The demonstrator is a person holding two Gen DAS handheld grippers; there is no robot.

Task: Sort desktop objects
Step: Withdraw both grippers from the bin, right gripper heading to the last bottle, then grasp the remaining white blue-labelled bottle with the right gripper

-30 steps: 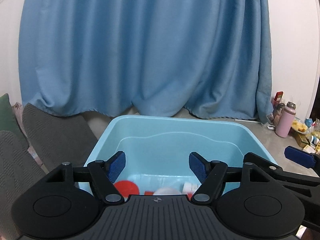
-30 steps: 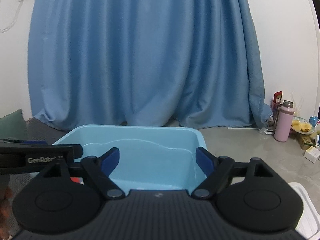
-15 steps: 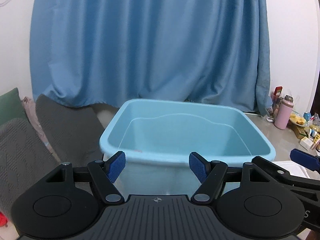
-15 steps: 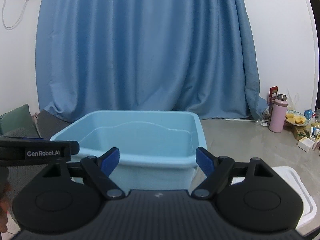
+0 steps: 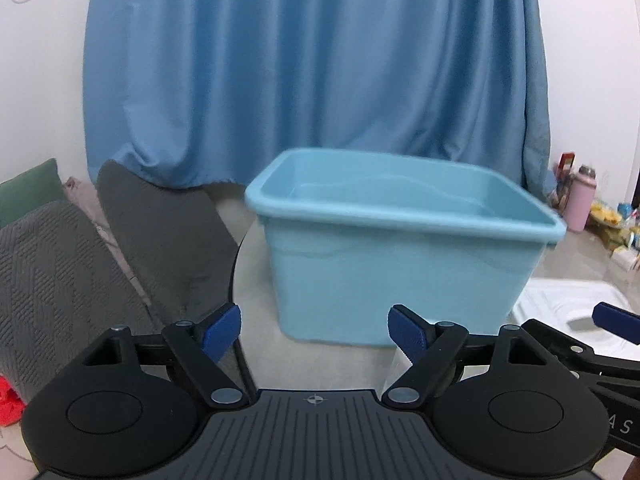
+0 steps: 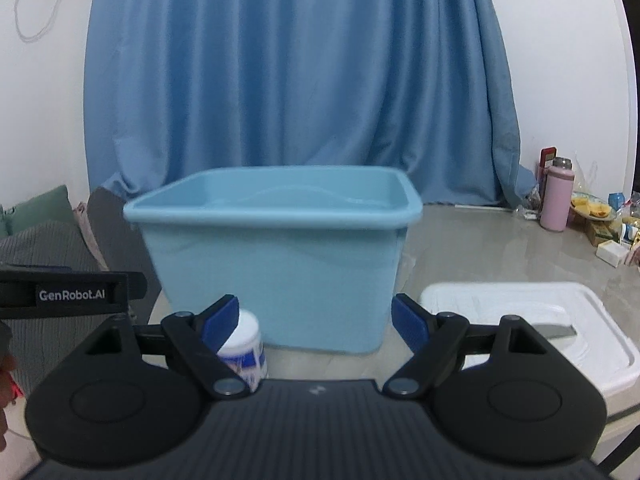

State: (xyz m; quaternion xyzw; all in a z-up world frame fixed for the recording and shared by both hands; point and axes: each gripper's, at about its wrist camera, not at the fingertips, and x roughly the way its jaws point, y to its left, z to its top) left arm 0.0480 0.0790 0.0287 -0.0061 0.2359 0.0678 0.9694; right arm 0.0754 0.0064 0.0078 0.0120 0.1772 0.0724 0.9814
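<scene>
A light blue plastic bin stands on the round grey table, seen from the side; its contents are hidden behind its wall. It also shows in the right wrist view. My left gripper is open and empty, in front of the bin. My right gripper is open and empty, also in front of the bin. A white bottle with a blue label stands on the table just behind my right gripper's left finger. The right gripper shows at the right edge of the left wrist view.
A white foam lid lies right of the bin. Grey cushions lie to the left. A pink flask and clutter stand at the far right. A blue curtain hangs behind. Something red lies at the left edge.
Both grippers have pulled back and down from above the bin to in front of it. The bin's inside went out of view; the white bottle and foam lid came into view.
</scene>
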